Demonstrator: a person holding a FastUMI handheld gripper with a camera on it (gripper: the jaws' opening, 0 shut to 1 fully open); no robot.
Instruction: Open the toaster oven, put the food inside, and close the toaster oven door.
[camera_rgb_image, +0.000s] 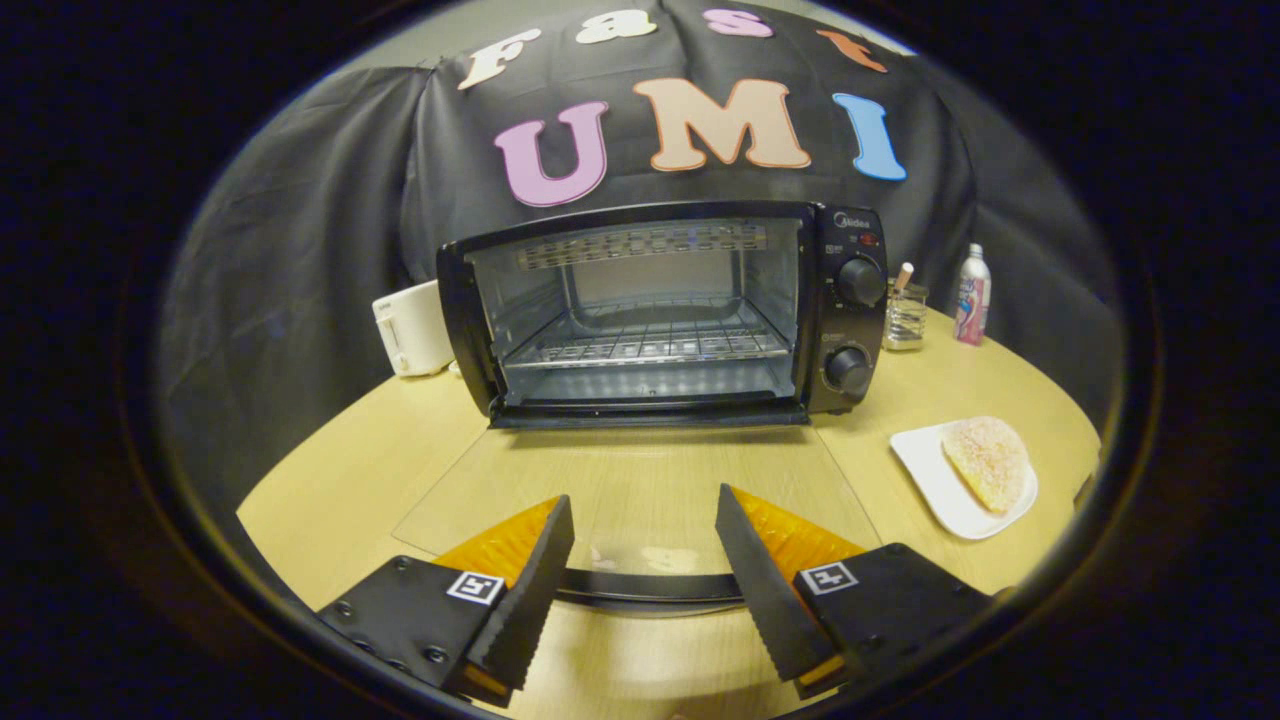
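Your gripper (645, 560) sits at the bottom centre of the frame with its fingers spread apart and gripping nothing; the dark handle bar (650, 588) of the lowered glass door (640, 490) runs between them. The black toaster oven (665, 315) stands mid-frame with its cavity exposed and the wire rack (645, 345) bare, so the opening looks done and the food is your next concern.

The food, a pale sugared wedge of toast (988, 462), lies on a white square plate (945, 480) at the right of the frame, well apart from the fingers and to the right of the door. Back off the handle cleanly, swing right, and come at the toast from its edge so both fingers can close across its thickness; a flat slice on a plate will likely slide if you push it.

Mind the open glass door when you carry the food in: it lies flat before the cavity, so approach from above it. A white toaster (412, 328) stands to the left of the oven; a small glass holder (905, 315) and a spray bottle (972, 296) stand to the oven's right, clear of your path.
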